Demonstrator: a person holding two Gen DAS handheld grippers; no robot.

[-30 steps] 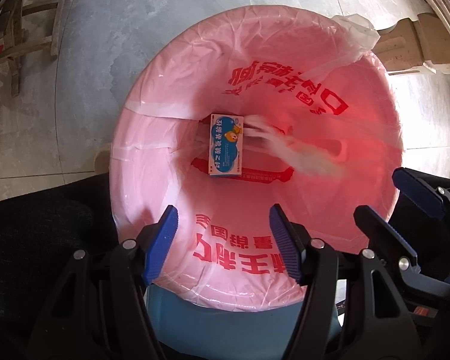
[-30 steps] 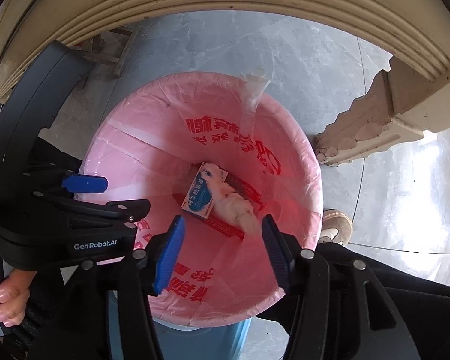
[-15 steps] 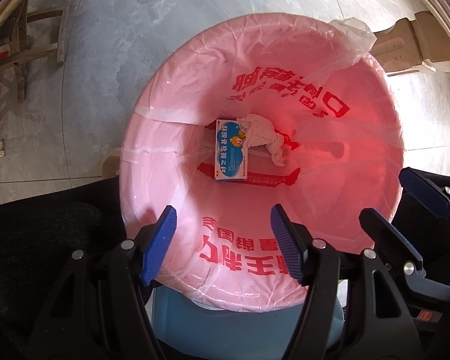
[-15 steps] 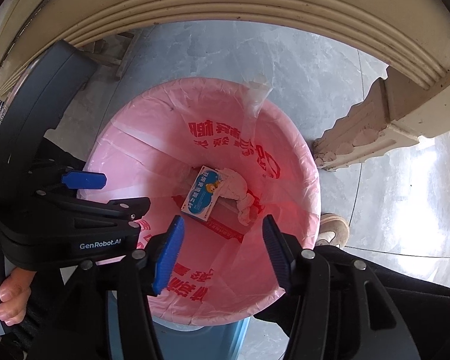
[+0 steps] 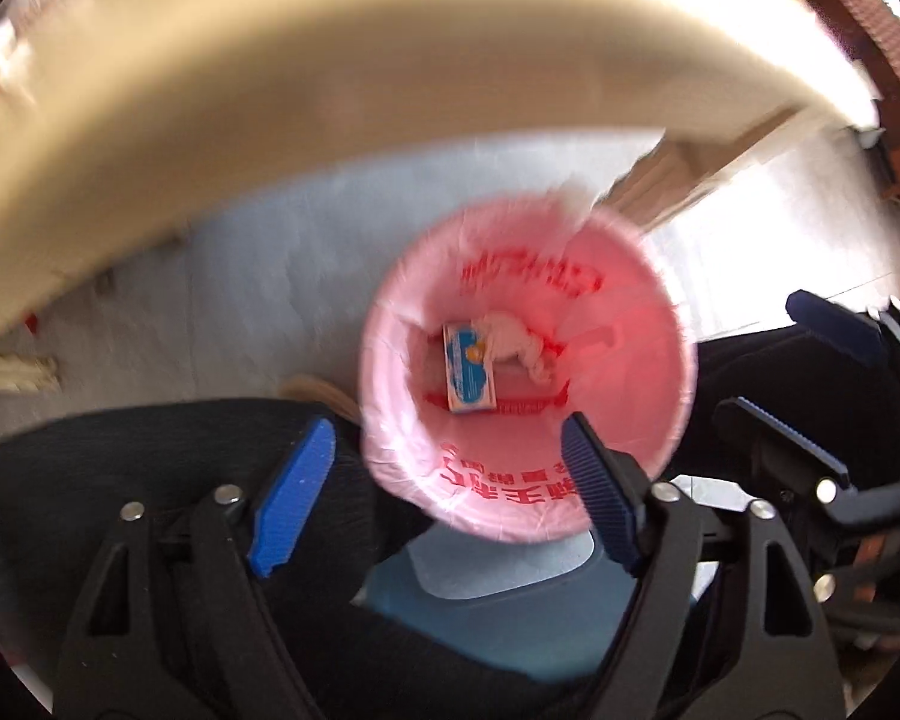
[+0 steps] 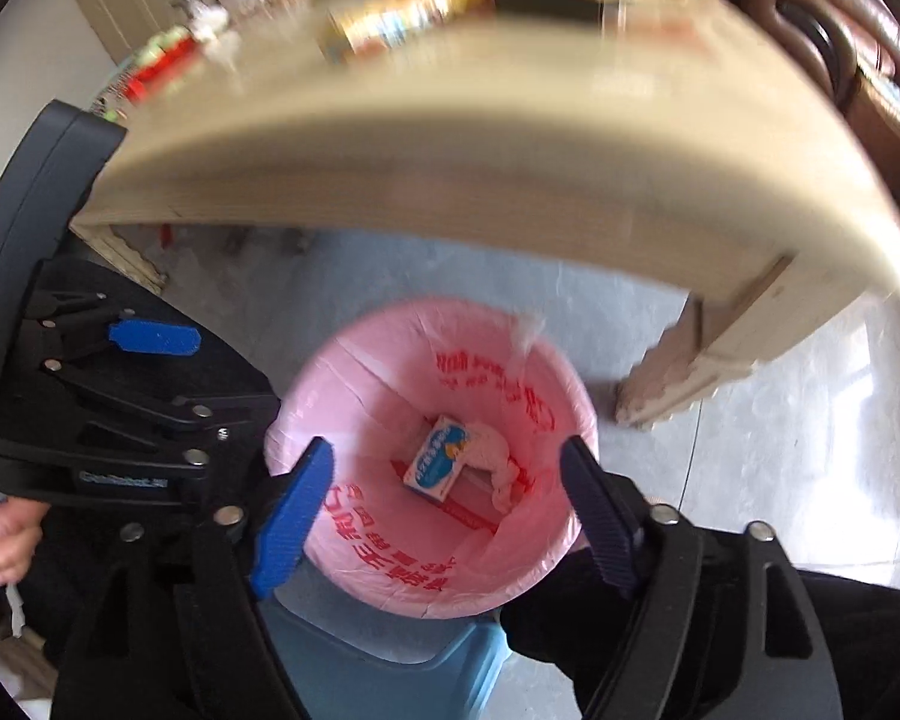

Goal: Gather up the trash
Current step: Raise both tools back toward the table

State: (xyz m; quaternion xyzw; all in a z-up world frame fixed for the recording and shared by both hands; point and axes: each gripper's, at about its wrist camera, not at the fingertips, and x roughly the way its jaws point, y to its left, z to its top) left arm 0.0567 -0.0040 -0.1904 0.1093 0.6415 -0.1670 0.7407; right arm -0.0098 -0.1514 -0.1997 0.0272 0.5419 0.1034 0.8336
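A blue bin lined with a pink bag (image 5: 642,324) (image 6: 354,396) stands on the floor below both grippers. At its bottom lie a small blue-and-white box (image 5: 469,367) (image 6: 439,457) and a crumpled white tissue (image 5: 519,341) (image 6: 498,459). My left gripper (image 5: 444,480) hangs high over the bin's near rim, jaws opening, nothing between them. My right gripper (image 6: 444,492) hovers above the bin too, jaws opening and empty. The right gripper (image 5: 810,372) also shows at the right of the left wrist view, and the left gripper (image 6: 150,372) at the left of the right wrist view.
A beige wooden table (image 6: 510,138) overhangs the bin, with cans, wrappers and a cup (image 6: 402,18) on top. Its carved leg (image 6: 690,372) stands right of the bin on the grey tile floor (image 5: 258,276). A person's dark trousers (image 5: 120,468) and a hand (image 6: 6,546) are close by.
Both grippers have risen well above the bin, which now looks smaller, and the table top has come into view. Both pairs of jaws stand wider. The tissue has settled beside the box.
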